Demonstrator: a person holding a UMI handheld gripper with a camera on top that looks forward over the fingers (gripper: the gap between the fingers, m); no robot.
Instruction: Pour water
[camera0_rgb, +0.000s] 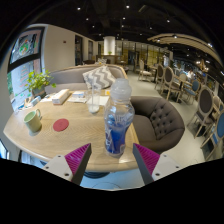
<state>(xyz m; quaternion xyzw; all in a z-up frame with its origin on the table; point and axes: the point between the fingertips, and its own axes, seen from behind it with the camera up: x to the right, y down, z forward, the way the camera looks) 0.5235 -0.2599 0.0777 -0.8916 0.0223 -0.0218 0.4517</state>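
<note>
With the tongs (112, 158) spread wide and holding nothing, the water bottle (118, 120) stands upright on the surface (40, 140) just ahead between them, so advance centred before squeezing its middle.

One water bottle (118, 122); one green mug (34, 119); one red coaster (61, 125); one glass (94, 101); one potted plant (39, 80)

The room is moderately lit and warm in colour. Small ceiling lamps (128, 8) give bright spots above, and daylight enters through the window (24, 62) at the left. The bench (60, 140) top shines softly, with weak shadows. Straight lines bend strongly toward the borders. Far chairs (185, 85) look soft and lack detail
</note>
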